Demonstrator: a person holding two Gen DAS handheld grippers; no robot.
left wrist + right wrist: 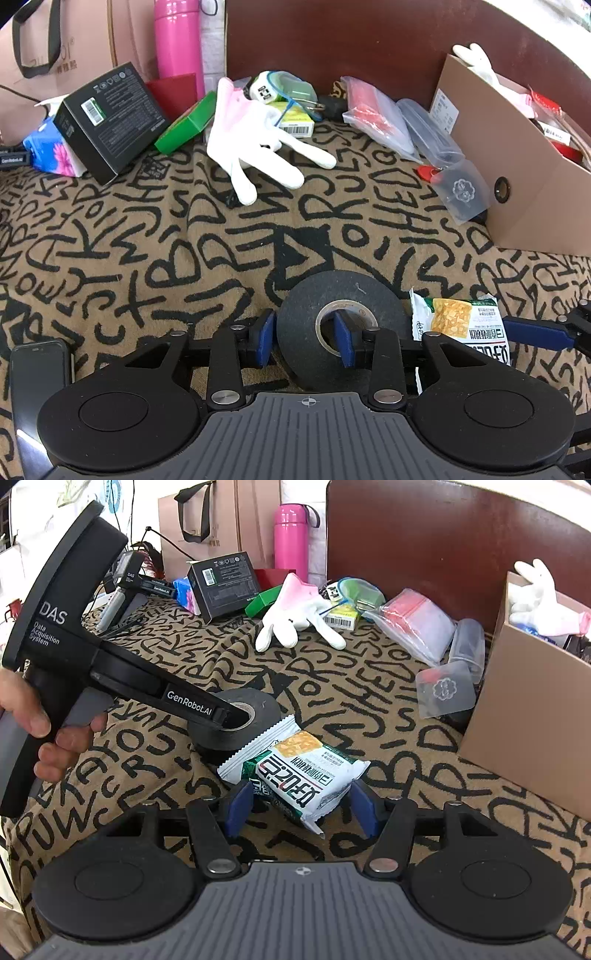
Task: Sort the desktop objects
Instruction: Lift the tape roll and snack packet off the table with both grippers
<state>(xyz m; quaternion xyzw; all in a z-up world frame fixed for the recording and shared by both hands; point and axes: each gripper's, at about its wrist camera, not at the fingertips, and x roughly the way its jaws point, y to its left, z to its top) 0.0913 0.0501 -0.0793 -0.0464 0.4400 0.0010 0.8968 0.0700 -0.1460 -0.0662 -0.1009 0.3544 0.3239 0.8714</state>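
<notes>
Biggest thing on my feed was the cardboard box point(532, 716), so I'll place everything off that. It sat on the letter-print cloth point(332, 686) and already had a white glove point(539, 598) poking out the top. Well off to the box's left lay a second white glove point(295, 616), and further left again a black carton point(221, 583) with a pink bottle point(290, 539) standing behind it. The black tape roll point(340, 295) was in front of the box and to its left, with my left gripper point(306, 338) straddling its wall: one pad inside the core, one outside, a sliver of gap showing, so not clamped. The snack packet point(306, 771) lay just beside the roll, on the box side. My right gripper point(301, 808) had its pads spread either side of that packet's near end, loose, not squeezing it.
</notes>
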